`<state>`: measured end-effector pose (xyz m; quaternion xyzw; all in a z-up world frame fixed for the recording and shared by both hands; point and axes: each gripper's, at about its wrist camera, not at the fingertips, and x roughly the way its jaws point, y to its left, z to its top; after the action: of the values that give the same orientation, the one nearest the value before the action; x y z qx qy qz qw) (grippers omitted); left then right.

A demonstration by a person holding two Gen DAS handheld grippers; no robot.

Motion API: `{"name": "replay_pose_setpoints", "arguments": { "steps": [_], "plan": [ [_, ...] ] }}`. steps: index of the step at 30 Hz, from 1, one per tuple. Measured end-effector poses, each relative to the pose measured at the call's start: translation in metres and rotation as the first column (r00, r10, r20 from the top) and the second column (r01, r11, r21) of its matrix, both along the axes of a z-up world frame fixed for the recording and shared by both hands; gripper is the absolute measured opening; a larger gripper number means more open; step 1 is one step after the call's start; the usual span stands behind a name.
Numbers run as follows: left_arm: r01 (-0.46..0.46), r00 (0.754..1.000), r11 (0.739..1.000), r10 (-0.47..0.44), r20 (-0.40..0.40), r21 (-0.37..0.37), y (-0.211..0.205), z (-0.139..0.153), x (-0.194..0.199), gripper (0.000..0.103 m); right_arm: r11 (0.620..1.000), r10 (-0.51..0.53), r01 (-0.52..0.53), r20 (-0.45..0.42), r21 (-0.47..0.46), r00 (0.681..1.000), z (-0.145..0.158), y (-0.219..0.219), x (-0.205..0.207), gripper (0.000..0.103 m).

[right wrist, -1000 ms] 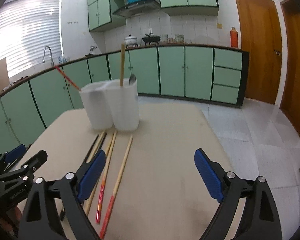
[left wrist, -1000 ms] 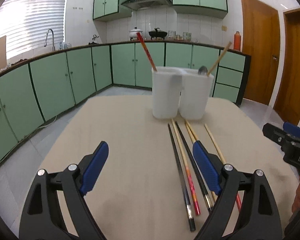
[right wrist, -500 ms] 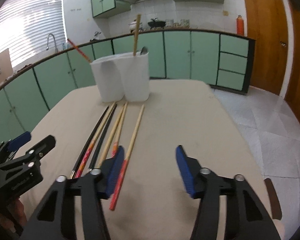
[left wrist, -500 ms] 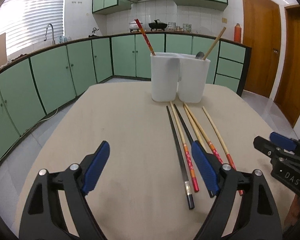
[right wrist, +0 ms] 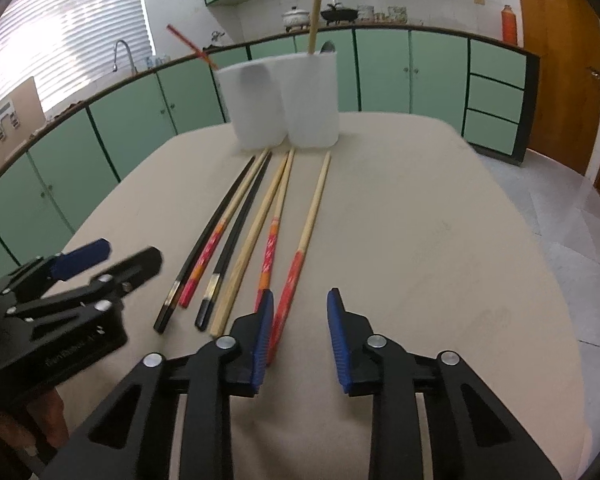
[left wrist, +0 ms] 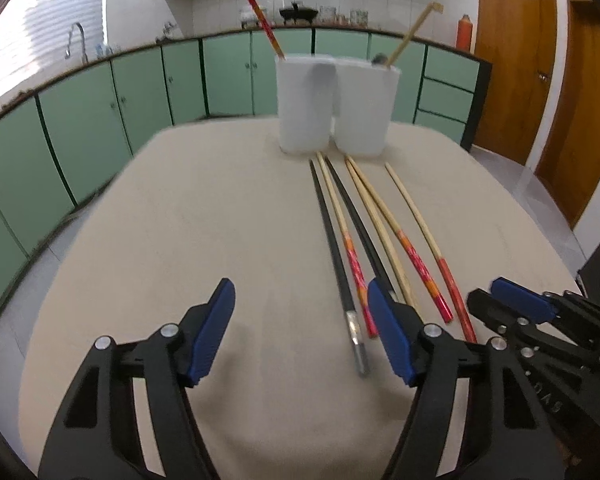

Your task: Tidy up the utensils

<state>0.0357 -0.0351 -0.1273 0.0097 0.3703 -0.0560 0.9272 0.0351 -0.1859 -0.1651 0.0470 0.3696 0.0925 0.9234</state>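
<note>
Chopsticks [right wrist: 260, 236] lie ahead of both my grippers. My right gripper [right wrist: 298, 334] is closing around the red-ended chopstick [right wrist: 296, 276], not yet pinching. My left gripper [left wrist: 300, 332] is closing over bare table [left wrist: 204, 216].

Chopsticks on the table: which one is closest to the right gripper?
The outermost chopstick with the plain red end; its tip lies just inside the closing right gripper, apart from the other five.

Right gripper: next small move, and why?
Probably ease the right gripper a little left and down, so the outermost red-ended chopstick sits centred between the closing jaws. The stick's end now lies beside the left finger, no pad touches it, and the white holder awaits.
</note>
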Motion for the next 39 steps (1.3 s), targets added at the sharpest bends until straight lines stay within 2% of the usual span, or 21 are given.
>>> {"name": "replay_pose_setpoints", "arguments": {
  "steps": [8,15,20,23,27,39],
  "plan": [
    [0.005,0.996,1.0,-0.007,-0.086,-0.021,-0.001,-0.018,0.006,0.061,1.0,0.024,-0.024,-0.028,-0.004,0.999,-0.004,0.005,0.001,0.021],
    [0.002,0.995,1.0,-0.002,-0.098,-0.006,-0.004,-0.02,0.008,0.058,0.999,0.027,-0.028,-0.039,-0.019,0.999,-0.005,0.007,0.002,0.019],
    [-0.015,0.995,1.0,0.014,-0.096,-0.016,0.0,-0.018,0.007,0.046,1.0,0.007,-0.008,-0.045,-0.022,0.999,-0.005,0.003,0.004,0.009],
    [-0.031,0.995,0.999,0.029,-0.096,-0.022,0.004,-0.017,0.008,0.032,1.0,-0.014,0.013,-0.048,-0.018,0.999,-0.006,-0.004,0.005,0.006],
    [-0.047,0.994,0.998,0.043,-0.101,-0.033,0.008,-0.016,0.01,0.008,0.999,-0.043,0.043,-0.051,-0.007,0.998,-0.007,-0.014,0.006,0.006],
    [-0.075,0.994,0.996,0.071,-0.088,-0.054,0.014,-0.01,0.013,0.006,0.995,-0.099,0.099,-0.038,-0.004,0.994,-0.004,-0.032,0.01,0.006]
  ]
}}
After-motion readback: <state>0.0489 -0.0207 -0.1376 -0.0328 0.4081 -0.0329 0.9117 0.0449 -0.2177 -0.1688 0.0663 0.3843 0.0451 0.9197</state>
